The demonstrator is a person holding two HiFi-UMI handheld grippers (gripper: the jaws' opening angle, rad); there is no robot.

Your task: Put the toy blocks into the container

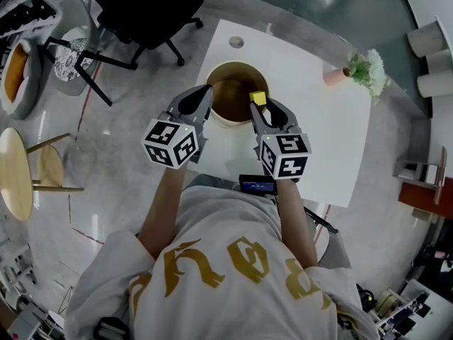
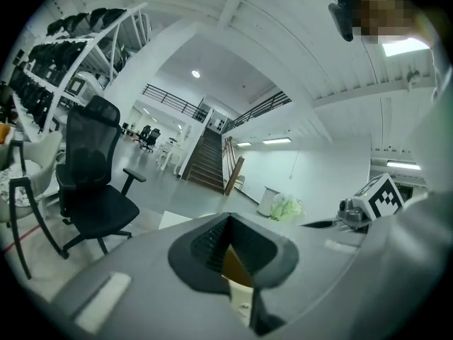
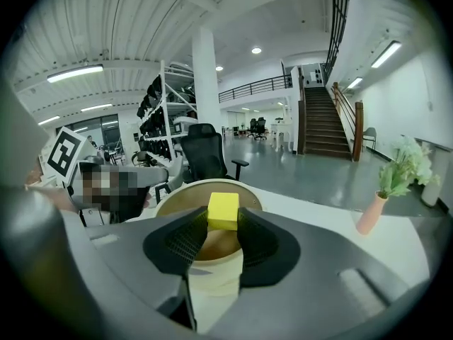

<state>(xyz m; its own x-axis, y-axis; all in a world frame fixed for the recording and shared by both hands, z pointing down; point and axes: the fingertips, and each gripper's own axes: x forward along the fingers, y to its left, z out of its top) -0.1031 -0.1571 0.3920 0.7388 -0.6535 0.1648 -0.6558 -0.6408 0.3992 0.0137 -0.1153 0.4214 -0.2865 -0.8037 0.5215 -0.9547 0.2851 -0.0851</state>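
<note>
She's on the drop-in step. The right hand-held gripper (image 3: 224, 225) is clamped on a yellow block (image 3: 224, 211), held above the container (image 1: 237, 65) at its 3 o'clock rim, not yet over the middle. The left hand-held gripper (image 1: 205, 98) has its jaws together and empty at the 9 o'clock rim. The container stands on the white worktop (image 1: 333, 133). Next, I'd say, the block needs carrying inward over the opening, then those jaws part.

Black office chair (image 1: 141, 9) on glossy grey floor (image 1: 106, 168).
</note>
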